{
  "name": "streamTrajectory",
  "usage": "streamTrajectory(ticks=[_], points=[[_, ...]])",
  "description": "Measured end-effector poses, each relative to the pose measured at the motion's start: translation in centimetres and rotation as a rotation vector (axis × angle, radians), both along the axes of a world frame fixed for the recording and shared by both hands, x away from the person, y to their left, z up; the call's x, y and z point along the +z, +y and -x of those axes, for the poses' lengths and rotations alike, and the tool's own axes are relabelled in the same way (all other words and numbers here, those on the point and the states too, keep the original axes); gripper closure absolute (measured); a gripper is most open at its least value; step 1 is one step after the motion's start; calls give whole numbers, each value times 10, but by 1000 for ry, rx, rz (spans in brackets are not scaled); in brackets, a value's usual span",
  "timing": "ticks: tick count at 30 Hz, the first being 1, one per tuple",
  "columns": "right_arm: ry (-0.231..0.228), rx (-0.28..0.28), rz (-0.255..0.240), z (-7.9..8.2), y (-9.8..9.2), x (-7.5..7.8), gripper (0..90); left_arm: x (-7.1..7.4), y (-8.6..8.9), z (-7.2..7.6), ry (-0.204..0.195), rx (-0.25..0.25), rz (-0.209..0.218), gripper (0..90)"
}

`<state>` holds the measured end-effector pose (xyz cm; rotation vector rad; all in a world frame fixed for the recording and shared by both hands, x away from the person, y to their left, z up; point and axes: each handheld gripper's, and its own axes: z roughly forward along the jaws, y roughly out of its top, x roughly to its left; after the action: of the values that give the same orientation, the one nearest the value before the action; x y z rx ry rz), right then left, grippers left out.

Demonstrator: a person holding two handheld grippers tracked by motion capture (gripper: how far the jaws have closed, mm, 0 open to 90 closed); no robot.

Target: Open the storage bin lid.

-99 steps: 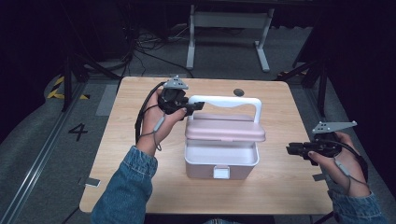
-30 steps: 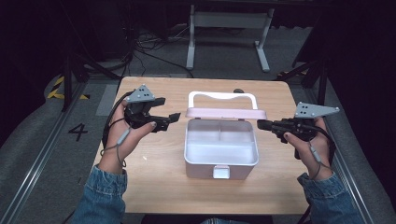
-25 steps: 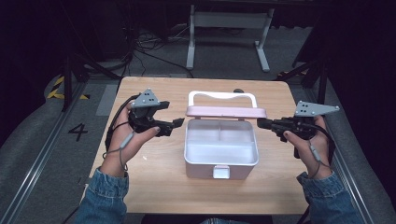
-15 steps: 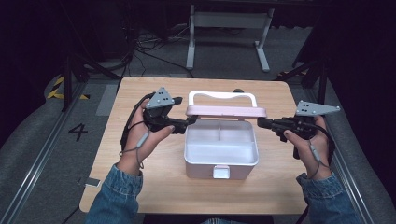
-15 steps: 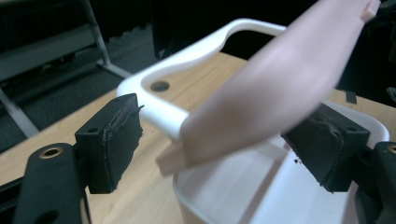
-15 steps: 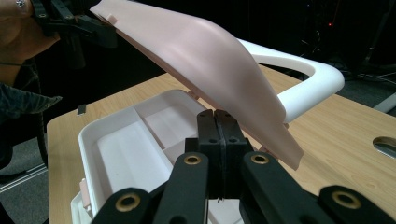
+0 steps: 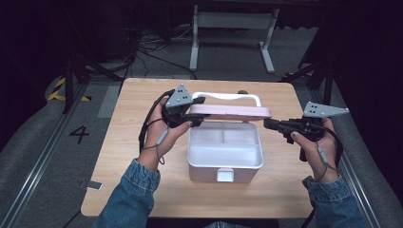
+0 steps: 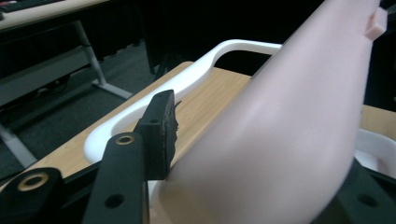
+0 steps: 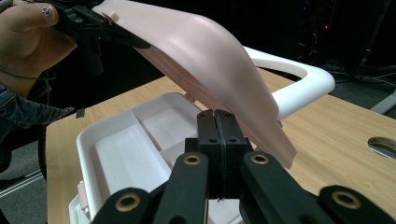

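A white box (image 7: 225,154) is sitting open in the middle of the wooden table (image 7: 119,161), its divided compartments (image 7: 223,137) lying bare. Its pink lid (image 7: 233,111) is standing raised along the far edge, the white handle (image 7: 228,96) lying behind it. The left gripper (image 7: 196,110) is closing its jaws on the lid's left end, one pad (image 8: 161,135) pressing against the pink surface. The right gripper (image 7: 267,124) is resting just beside the lid's right end, its jaws pressed fully together with nothing between them
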<state>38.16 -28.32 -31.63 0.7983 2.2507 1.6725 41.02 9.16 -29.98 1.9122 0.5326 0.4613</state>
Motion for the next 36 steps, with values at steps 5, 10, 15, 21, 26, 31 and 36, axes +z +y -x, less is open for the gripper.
streamTrajectory(ticks=[5, 10, 15, 21, 26, 31, 36], points=[[-4, -7, -6, 0, -3, 1, 900, 1, 0, -1, -3, 3, -11, 562], [-7, -7, -5, 0, -3, 2, 900, 2, 1, -4, 11, -6, -6, 569], [-9, -21, 4, 2, -11, 3, 878, 5, 0, -9, 22, -10, -13, 577], [-11, -73, 13, 3, -28, 6, 771, 9, -1, -17, 30, 1, -22, 580], [4, -101, 30, 3, -40, 2, 736, 12, -2, -24, 43, 8, -25, 580], [17, -123, 38, 4, -51, -3, 732, 13, -3, -28, 53, 15, -23, 580], [24, -137, 43, 8, -58, -5, 730, 13, -2, -33, 57, 13, -16, 580]])
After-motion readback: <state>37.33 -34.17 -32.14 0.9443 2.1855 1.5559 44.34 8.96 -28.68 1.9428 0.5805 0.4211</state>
